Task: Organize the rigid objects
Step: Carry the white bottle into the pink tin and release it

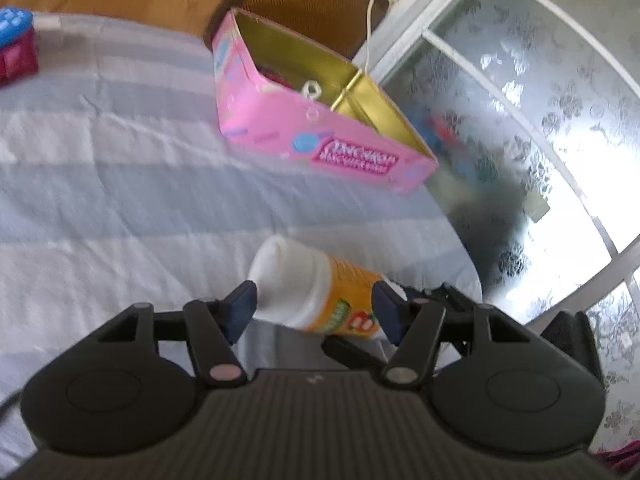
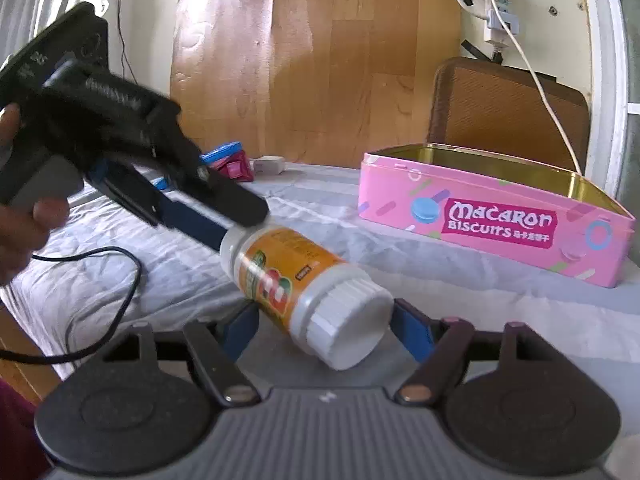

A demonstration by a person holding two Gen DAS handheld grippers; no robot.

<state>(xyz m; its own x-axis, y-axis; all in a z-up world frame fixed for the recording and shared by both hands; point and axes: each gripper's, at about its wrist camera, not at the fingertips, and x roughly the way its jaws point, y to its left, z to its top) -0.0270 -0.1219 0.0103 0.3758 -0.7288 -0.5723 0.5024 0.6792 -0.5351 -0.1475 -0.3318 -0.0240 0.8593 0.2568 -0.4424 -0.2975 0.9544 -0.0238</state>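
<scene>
A white bottle with an orange label [image 2: 304, 284] is held off the bed, tilted, its cap end toward my right wrist camera. My left gripper [image 2: 216, 220] is shut on the bottle's bottom end; in the left wrist view the bottle [image 1: 316, 292] lies between its blue pads. My right gripper [image 2: 326, 330] is open, with its pads on either side of the cap, apart from it. An open pink macaron biscuit tin [image 2: 492, 216] stands on the bed to the right; it also shows in the left wrist view [image 1: 320, 120].
The bed has a pale striped sheet [image 2: 160, 272]. A black cable [image 2: 104, 292] trails at the left. A blue and magenta toy [image 2: 228, 160] and a white charger [image 2: 270, 164] lie at the far edge. A brown chair back [image 2: 508, 112] and wood panel stand behind.
</scene>
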